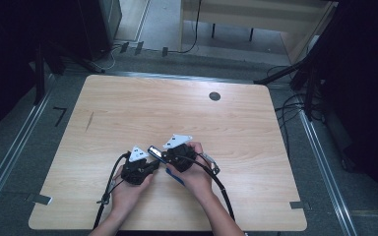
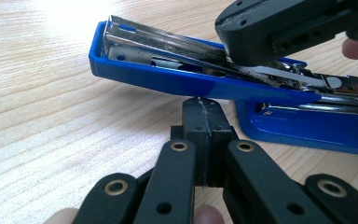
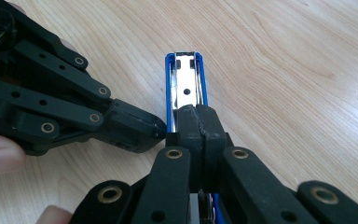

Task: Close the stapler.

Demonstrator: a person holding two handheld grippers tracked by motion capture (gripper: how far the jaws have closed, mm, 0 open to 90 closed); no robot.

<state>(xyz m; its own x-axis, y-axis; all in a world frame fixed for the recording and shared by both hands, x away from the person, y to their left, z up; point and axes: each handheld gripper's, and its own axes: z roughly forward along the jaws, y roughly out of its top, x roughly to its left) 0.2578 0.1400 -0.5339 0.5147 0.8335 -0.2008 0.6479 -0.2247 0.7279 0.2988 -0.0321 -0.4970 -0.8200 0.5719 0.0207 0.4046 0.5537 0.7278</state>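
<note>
Both forearms entered from the near edge of the wooden table (image 1: 128, 103), each hand holding a gripper close together near the table's front middle. Left gripper (image 2: 204, 105) had its jaws clenched together with nothing between them; the joined tips touched the underside of the blue stapler (image 2: 168, 81). Right gripper (image 3: 196, 114) was likewise clenched and empty, its tips pressing down on the stapler's metal magazine (image 3: 186, 81). Stapler stood hinged open: the upper arm tilted up off the base, front end raised. Its long axis ran along the right gripper's line of sight, nose pointing away from that gripper; in the left gripper view it lay crosswise, nose to that view's left. Bare wood lay open on every side of the stapler, and the far half of the table held only a small round grommet (image 1: 214, 96). Side edges were well apart from the hands.
</note>
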